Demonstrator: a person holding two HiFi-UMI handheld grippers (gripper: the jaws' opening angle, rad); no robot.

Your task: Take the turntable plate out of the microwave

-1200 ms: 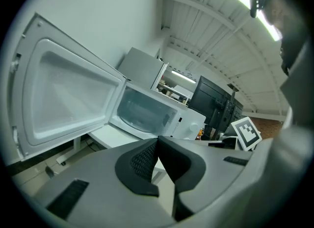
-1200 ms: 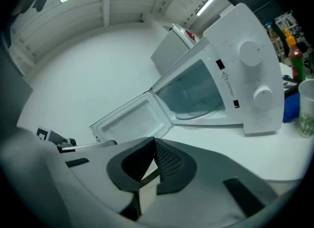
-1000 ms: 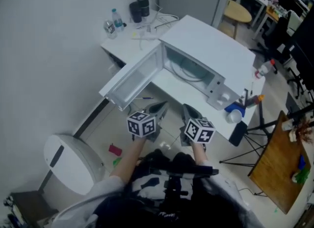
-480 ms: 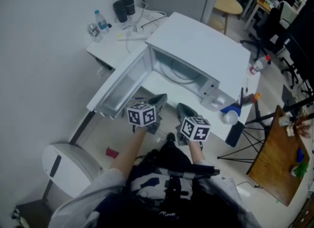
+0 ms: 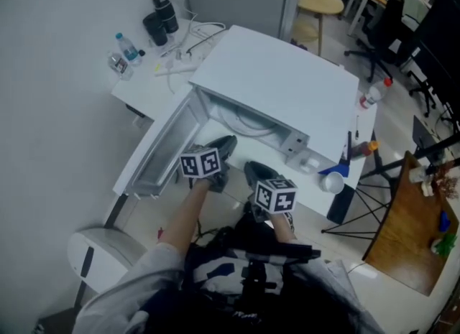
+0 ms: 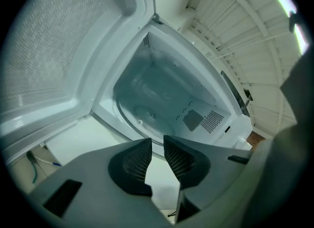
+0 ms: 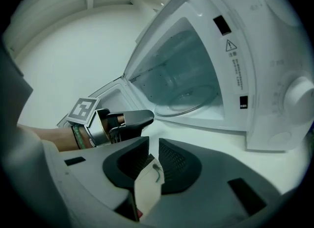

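A white microwave [image 5: 277, 85] stands on a white table with its door [image 5: 162, 153] swung open to the left. The clear glass turntable plate [image 6: 147, 116] lies flat on the cavity floor, and it also shows in the right gripper view as the plate [image 7: 189, 99]. My left gripper [image 6: 157, 142] hovers just before the opening, its jaws opening with nothing between them. My right gripper [image 7: 152, 142] is a little further back and to the right, its jaws also opening and empty. The left gripper [image 7: 131, 119] shows ahead of it on the left.
A dark flask [image 5: 162, 11], a water bottle [image 5: 129, 47] and cables lie on the table behind the door. A cup [image 5: 332, 180] and a red-capped bottle [image 5: 370, 95] stand right of the microwave. A white bin [image 5: 108, 253] sits on the floor at the left.
Both grippers have moved forward and down towards the microwave's open front, the left one further. The left now sits between the door and the cavity.
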